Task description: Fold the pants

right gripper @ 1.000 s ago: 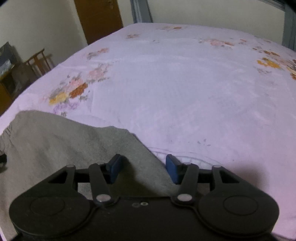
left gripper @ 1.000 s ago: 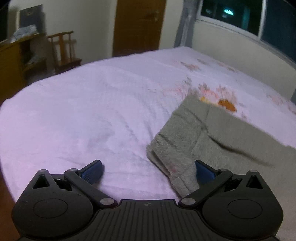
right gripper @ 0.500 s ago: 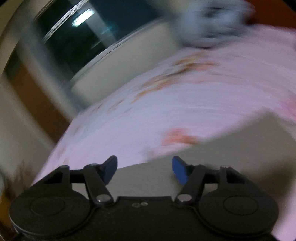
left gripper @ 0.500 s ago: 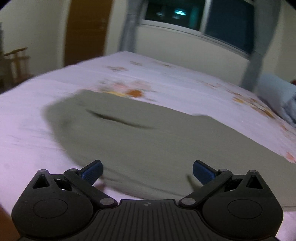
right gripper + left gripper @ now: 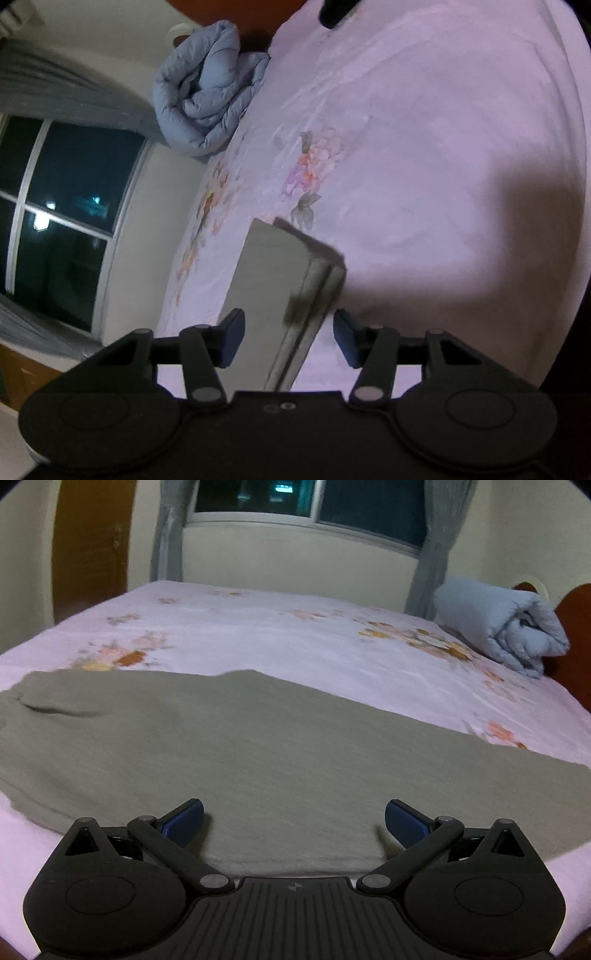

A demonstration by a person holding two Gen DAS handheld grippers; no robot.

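The grey-green pants lie flat across the pink flowered bed sheet, folded lengthwise, waistband at the far left. My left gripper is open and empty, low over the pants' near edge around the middle. In the right wrist view, rolled sideways, the hem end of the pants lies between my fingers. My right gripper is open, fingers either side of the cuff edges, not closed on them.
A rolled light-blue quilt lies at the head of the bed by the wooden headboard; it also shows in the right wrist view. A window with grey curtains is beyond the bed. A brown door stands at the left.
Both grippers swung quickly. The left turned from the waistband corner to face the middle of the pants. The right rolled sideways and came to the hem end.
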